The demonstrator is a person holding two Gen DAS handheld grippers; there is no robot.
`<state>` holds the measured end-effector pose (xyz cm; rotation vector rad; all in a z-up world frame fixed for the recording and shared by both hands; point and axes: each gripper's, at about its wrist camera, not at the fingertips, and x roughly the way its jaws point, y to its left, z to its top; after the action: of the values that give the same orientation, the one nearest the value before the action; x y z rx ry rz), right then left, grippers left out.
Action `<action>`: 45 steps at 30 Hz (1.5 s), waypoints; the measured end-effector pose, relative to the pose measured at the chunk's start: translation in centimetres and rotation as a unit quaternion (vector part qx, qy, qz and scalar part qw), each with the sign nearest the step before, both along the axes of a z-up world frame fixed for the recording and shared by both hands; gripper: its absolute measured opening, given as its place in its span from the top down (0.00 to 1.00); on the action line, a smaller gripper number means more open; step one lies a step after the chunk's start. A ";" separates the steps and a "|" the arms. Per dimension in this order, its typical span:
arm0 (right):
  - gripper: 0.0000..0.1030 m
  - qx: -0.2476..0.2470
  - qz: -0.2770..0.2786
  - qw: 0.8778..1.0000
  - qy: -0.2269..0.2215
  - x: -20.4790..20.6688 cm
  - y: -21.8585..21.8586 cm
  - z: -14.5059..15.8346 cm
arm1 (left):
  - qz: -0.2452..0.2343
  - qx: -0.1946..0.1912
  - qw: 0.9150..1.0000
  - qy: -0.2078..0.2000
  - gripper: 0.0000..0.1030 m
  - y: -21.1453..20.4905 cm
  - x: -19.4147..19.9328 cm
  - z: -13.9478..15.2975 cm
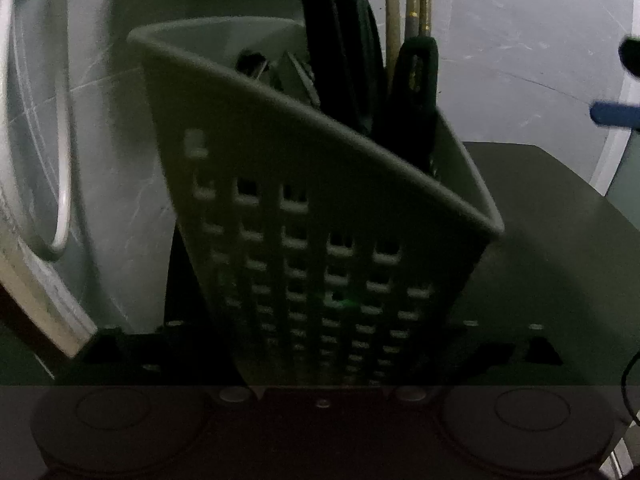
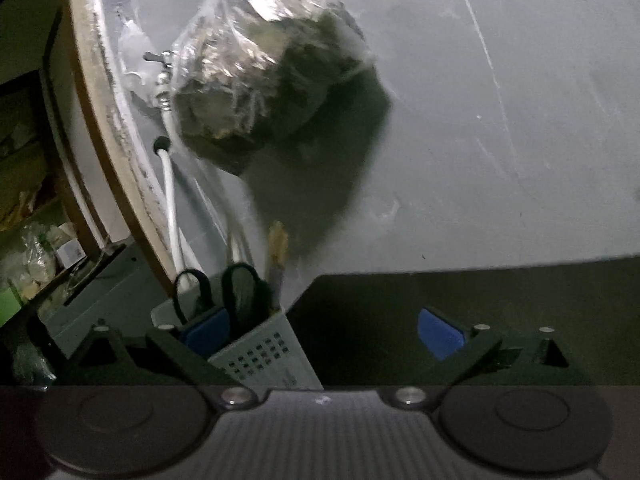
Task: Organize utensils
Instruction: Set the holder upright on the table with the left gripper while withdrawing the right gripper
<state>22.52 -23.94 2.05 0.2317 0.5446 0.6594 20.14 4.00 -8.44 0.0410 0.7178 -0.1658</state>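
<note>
The room was dim around me. A pale grey wall [image 2: 500,100] stood ahead, scuffed and scratched. A clear plastic bag [image 2: 268,60] stuffed with something dark hung against it and cast a heavy shadow below. A white cable [image 2: 170,200] ran down the wall beside a worn wooden frame [image 2: 104,120]. Beneath lay a dark tabletop [image 2: 480,300], and cluttered shelves [image 2: 32,200] showed off to the left.
</note>
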 end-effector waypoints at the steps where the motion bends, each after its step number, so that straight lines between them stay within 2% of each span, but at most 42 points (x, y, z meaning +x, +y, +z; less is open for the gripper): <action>1: 0.00 0.000 -0.005 1.000 0.004 -0.2 -0.2 -0.2 | 0.002 -0.001 1.000 -0.001 0.04 -0.1 -0.2 0.0; 5: 0.00 -0.015 -0.028 0.999 0.011 -0.9 -0.2 -0.8 | 0.021 -0.007 1.000 -0.005 0.04 -0.3 -1.1 0.2; 9: 0.00 -0.027 -0.055 0.998 0.021 -1.7 -0.2 -1.2 | 0.037 -0.030 0.999 -0.023 0.01 0.0 -2.7 0.5; 18: 0.00 -0.048 -0.130 0.990 0.009 -6.7 1.0 -0.3 | 0.026 -0.064 0.996 -0.056 0.01 1.4 -6.7 1.1; 23: 0.00 -0.062 -0.160 0.985 -0.002 -10.7 1.9 0.0 | 0.049 -0.050 0.995 -0.072 0.01 2.2 -9.6 2.4; 27: 0.00 -0.069 -0.177 0.982 -0.010 -13.6 2.5 0.6 | 0.041 -0.039 0.994 -0.090 0.01 2.9 -11.7 3.5; 37: 0.00 -0.073 -0.212 0.974 -0.038 -19.7 4.4 2.0 | 0.054 -0.042 0.989 -0.130 0.01 4.4 -16.1 7.5; 45: 0.00 -0.068 -0.224 0.971 -0.042 -23.0 4.7 2.5 | 0.049 -0.048 0.988 -0.137 0.01 4.8 -19.2 8.7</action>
<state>-0.47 -19.23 4.53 0.1880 0.4342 0.1900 0.89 8.76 0.24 -0.0632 0.4365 -0.0982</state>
